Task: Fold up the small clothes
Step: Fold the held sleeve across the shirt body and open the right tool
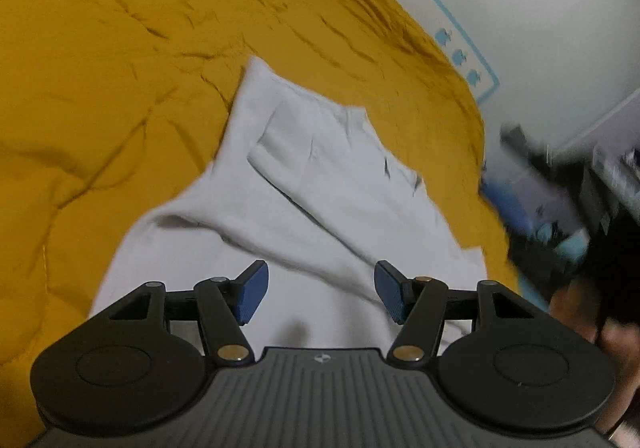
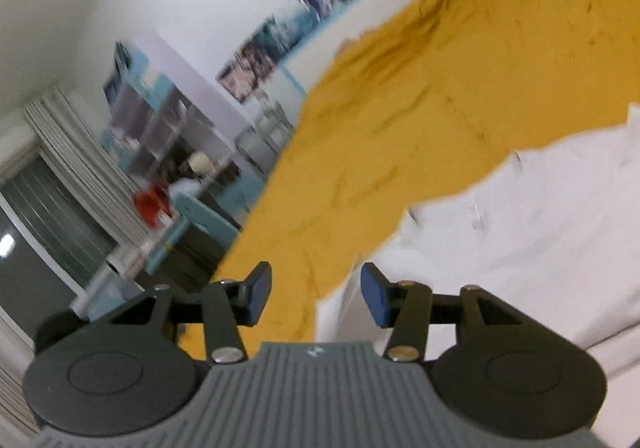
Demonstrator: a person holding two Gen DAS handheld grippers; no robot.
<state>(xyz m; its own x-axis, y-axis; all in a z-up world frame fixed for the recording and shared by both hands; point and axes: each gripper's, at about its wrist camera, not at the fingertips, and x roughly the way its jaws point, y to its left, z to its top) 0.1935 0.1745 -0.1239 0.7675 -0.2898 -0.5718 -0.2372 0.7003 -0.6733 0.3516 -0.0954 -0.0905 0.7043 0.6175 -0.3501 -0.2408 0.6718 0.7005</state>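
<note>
A: Where is the garment?

B: The white garment (image 1: 320,184) lies spread on the mustard-yellow bedspread (image 1: 100,68), straight ahead of the left tool (image 1: 316,290) and reaching under it. One part is folded over across its middle, leaving a raised band of doubled cloth ahead of the tips.

A: And the left tool?

B: Its jaws stand wide, blue pads (image 1: 251,294) apart, with nothing between them. They hang over the near part of the cloth; I cannot tell whether they touch it.

A: The right one?

B: The right tool (image 2: 316,294) is parted too, somewhat narrower, and empty. The white garment (image 2: 520,232) sits ahead and to its right, with the cloth's edge running just past the right-hand pad. The bedspread (image 2: 440,96) fills the view ahead.

A: Further out?

B: Beyond the bed, to the right tool's left, a blurred shelf unit (image 2: 160,120), pictures on the white wall (image 2: 256,64) and pale curtains (image 2: 76,152). A hand (image 1: 616,344) shows at the left tool's right edge.
</note>
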